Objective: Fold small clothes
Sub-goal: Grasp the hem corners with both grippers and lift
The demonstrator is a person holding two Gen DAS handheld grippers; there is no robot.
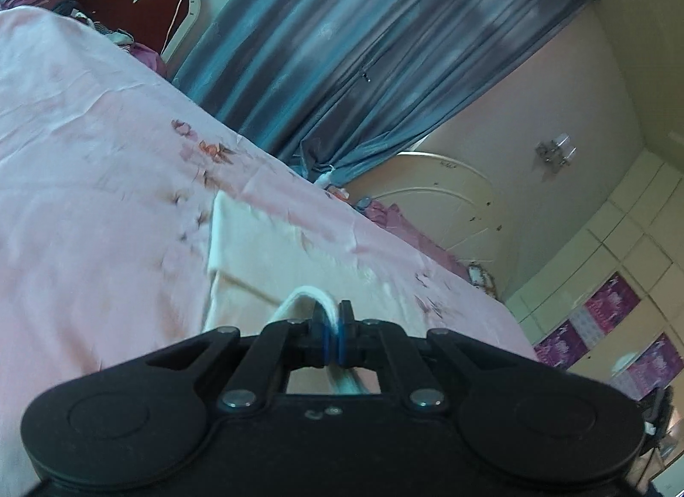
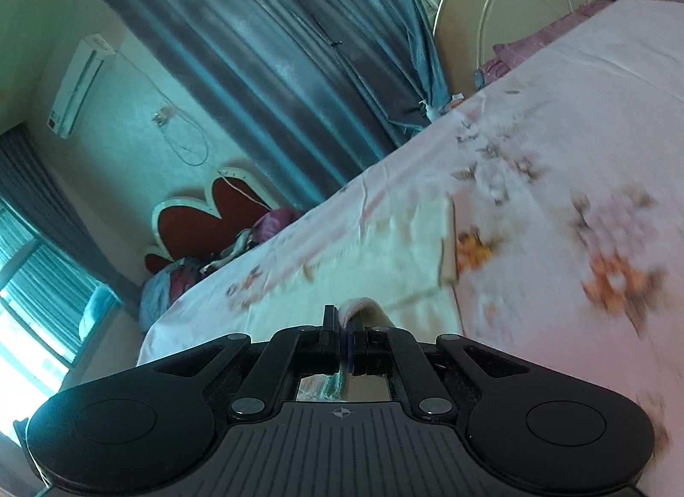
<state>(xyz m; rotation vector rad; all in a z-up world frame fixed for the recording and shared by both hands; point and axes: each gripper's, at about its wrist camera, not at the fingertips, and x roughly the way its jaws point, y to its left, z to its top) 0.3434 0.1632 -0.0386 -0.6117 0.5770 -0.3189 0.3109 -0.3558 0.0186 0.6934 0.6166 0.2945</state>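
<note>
A small cream-coloured garment [image 1: 256, 257] lies spread on the pink floral bedsheet [image 1: 94, 146]. My left gripper [image 1: 332, 326] is shut on a white folded edge of the garment, which loops up between the blue pads. In the right wrist view the same garment [image 2: 384, 257] lies on the sheet [image 2: 577, 120], and my right gripper [image 2: 345, 338] is shut on another edge of it, with a fold of cloth bulging just above the fingers. Both views are tilted and blurred by motion.
Blue-grey curtains [image 1: 363, 48] hang behind the bed. A white arched footboard [image 1: 449, 206] and a red heart-shaped headboard [image 2: 205, 214] bound the bed. Bundled bedding [image 2: 179, 283] lies by the headboard. A wardrobe [image 1: 620, 283] stands at the right, a window [image 2: 38, 283] at the left.
</note>
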